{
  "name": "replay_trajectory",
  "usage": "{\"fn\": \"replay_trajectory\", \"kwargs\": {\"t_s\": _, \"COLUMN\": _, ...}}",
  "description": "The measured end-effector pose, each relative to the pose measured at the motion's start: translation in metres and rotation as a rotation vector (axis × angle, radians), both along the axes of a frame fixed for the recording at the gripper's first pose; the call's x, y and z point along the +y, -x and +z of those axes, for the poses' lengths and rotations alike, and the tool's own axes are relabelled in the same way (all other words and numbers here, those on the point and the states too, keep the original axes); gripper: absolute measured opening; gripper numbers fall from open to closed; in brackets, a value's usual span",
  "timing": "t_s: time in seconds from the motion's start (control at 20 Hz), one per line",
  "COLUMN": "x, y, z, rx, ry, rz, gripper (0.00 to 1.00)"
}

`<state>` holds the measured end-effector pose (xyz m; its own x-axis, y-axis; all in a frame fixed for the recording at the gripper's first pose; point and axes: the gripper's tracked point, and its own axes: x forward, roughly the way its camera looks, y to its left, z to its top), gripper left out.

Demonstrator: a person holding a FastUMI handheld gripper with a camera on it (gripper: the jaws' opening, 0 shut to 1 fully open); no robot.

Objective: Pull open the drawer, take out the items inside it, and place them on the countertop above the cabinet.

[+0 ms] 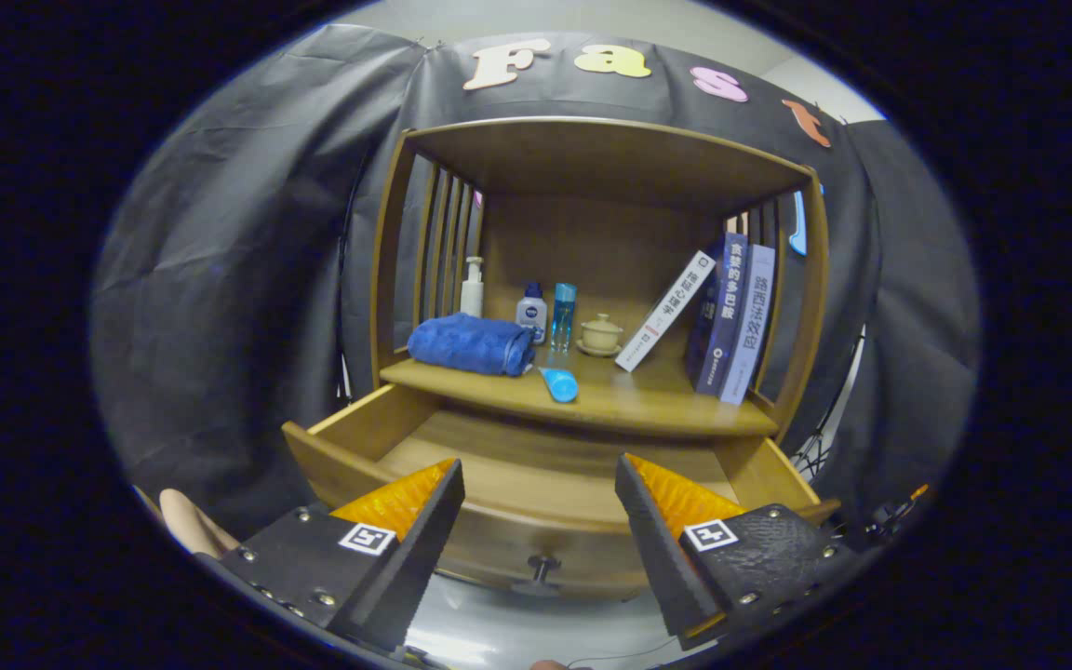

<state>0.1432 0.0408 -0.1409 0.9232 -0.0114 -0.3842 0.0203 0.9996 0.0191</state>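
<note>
The wooden drawer (350, 428) stands pulled out below the countertop (648, 405), and the part of its inside that I see is bare wood. Its round knob (543, 565) shows on the front panel, between my fingers and just ahead of them. My gripper (538, 479) is open above the drawer's front edge, holding nothing. On the countertop lie a folded blue towel (471, 344) and a small light-blue item (560, 383) near the front edge.
Further back on the countertop stand a pump bottle (473, 287), a small white-and-blue bottle (531, 312), a blue tube (563, 314) and a lidded cup on a saucer (600, 334). Books (731, 316) lean at the right. Slatted sides and a roof (610, 154) enclose it. A person's hand (190, 523) shows beside my left finger.
</note>
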Motion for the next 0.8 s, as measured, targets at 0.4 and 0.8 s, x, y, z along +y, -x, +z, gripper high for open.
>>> {"fn": "replay_trajectory", "kwargs": {"t_s": 0.4, "x": 0.003, "y": 0.026, "z": -0.048, "rx": 0.055, "ry": 0.013, "rz": -0.036, "gripper": 0.97}}
{"fn": "replay_trajectory", "kwargs": {"t_s": 0.8, "x": 0.003, "y": 0.011, "z": -0.071, "rx": 0.061, "ry": 0.013, "rz": -0.073, "gripper": 0.97}}
